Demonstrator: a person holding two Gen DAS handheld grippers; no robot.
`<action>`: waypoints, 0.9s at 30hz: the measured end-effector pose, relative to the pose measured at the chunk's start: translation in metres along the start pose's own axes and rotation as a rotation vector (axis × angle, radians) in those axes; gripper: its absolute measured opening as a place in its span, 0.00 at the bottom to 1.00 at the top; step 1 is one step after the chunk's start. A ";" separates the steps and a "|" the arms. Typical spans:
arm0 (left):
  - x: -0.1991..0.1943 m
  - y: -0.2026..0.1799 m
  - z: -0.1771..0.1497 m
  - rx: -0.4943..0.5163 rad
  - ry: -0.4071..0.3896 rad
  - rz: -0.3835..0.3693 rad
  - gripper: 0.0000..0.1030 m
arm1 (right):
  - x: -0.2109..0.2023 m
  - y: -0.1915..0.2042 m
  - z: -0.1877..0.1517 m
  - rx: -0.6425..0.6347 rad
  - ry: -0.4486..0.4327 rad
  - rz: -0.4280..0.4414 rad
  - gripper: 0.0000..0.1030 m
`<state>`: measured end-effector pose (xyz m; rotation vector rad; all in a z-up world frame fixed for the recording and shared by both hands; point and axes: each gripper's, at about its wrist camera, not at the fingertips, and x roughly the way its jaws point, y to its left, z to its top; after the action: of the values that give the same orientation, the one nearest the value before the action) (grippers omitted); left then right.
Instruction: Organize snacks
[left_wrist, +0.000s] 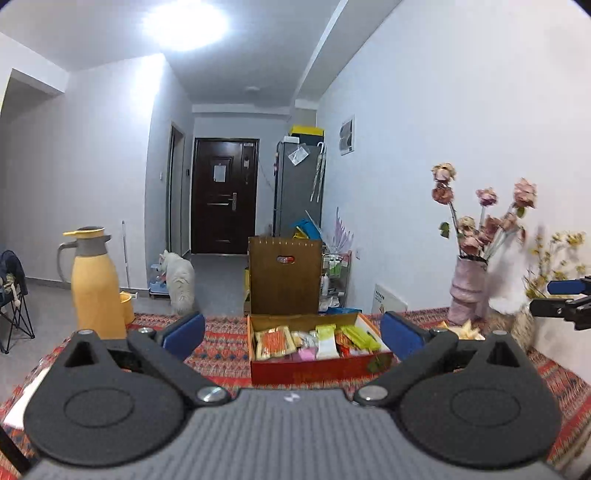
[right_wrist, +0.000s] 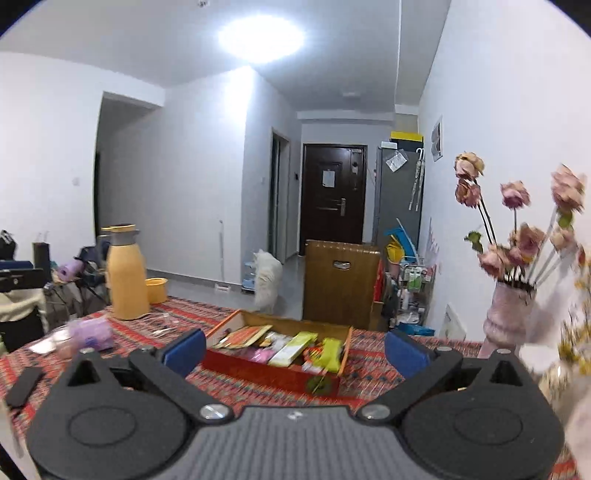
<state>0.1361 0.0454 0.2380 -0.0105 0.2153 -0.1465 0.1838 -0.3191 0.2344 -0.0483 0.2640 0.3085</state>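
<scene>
- The left gripper (left_wrist: 291, 334) has its blue-padded jaws spread as wide as they go, with nothing between them; the pads frame the snack box from well short of it.
- The right gripper (right_wrist: 293, 352) is likewise spread wide and holds nothing. Its tip also shows at the right edge of the left wrist view, cut off by the frame.
- The red snack box (left_wrist: 317, 367) sits lidless on the patterned tablecloth (left_wrist: 221, 350), near the table's far edge, in front of a brown chair back (left_wrist: 284, 275).
- Inside lie packets: an orange-striped one (left_wrist: 275, 341) at the left, a white and green one (left_wrist: 327, 339) in the middle, yellow-green ones (left_wrist: 360, 336) to the right. Their print is too small to read, and those underneath are partly covered.
- A yellow thermos jug (left_wrist: 96, 284) stands at the far left of the table.
- A pink vase of dried roses (left_wrist: 467, 286) stands at the far right; the things just beside it are smeared by blur and hard to name.
- A white dog (left_wrist: 181, 280) stands on the floor beyond, its head hidden.
</scene>
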 end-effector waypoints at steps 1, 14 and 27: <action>-0.016 0.000 -0.010 0.002 -0.001 0.006 1.00 | -0.016 0.004 -0.012 0.006 -0.010 0.006 1.00; -0.093 -0.009 -0.156 0.052 -0.037 0.119 1.00 | -0.121 0.059 -0.156 0.055 -0.121 -0.083 1.00; -0.058 -0.034 -0.229 0.000 0.000 0.148 1.00 | -0.049 0.118 -0.244 0.116 -0.007 -0.114 1.00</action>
<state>0.0261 0.0211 0.0273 0.0056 0.2154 0.0011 0.0411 -0.2422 0.0109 0.0520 0.2712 0.1791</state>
